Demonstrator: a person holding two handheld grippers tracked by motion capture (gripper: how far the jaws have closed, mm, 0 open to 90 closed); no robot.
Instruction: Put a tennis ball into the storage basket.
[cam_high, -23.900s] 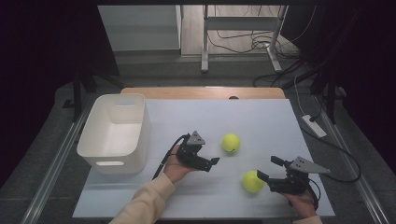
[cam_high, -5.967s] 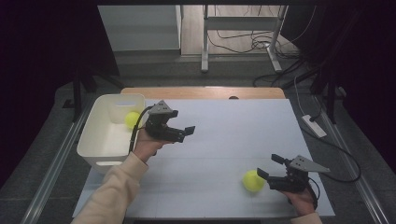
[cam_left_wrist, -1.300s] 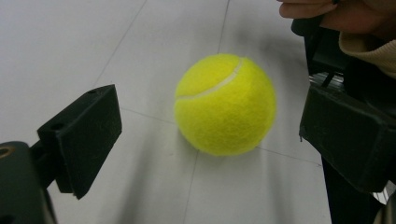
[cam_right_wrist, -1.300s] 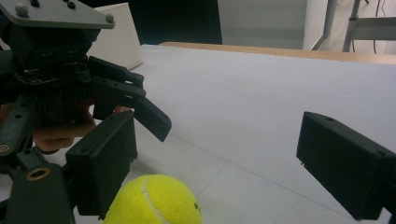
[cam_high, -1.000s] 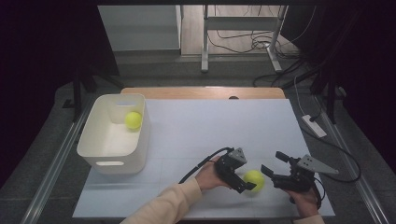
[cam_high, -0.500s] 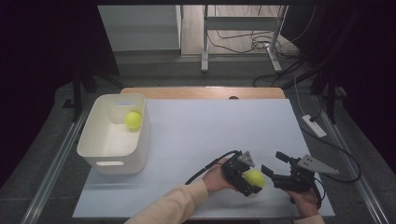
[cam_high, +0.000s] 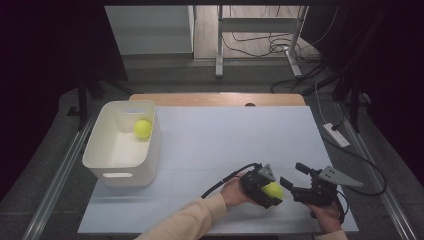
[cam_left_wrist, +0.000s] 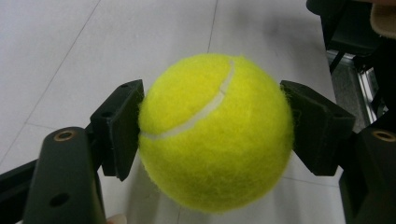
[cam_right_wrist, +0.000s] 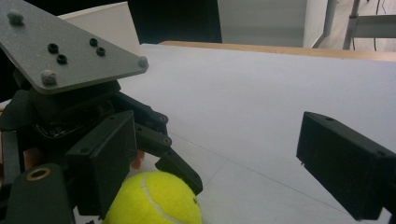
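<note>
A white table (cam_high: 210, 145) holds a white bin (cam_high: 121, 143) at its left side, with one yellow tennis ball (cam_high: 142, 129) lying inside near the bin's far right corner. Near the table's front right, the left gripper (cam_high: 272, 191) has its two black pads (cam_left_wrist: 122, 127) pressed against either side of a second tennis ball (cam_high: 273, 190), gripping it. Just beside it, on the right, the right gripper (cam_high: 294, 176) rests with jaws spread wide and empty, pointing toward the held ball and standing close in front of the left gripper.
</note>
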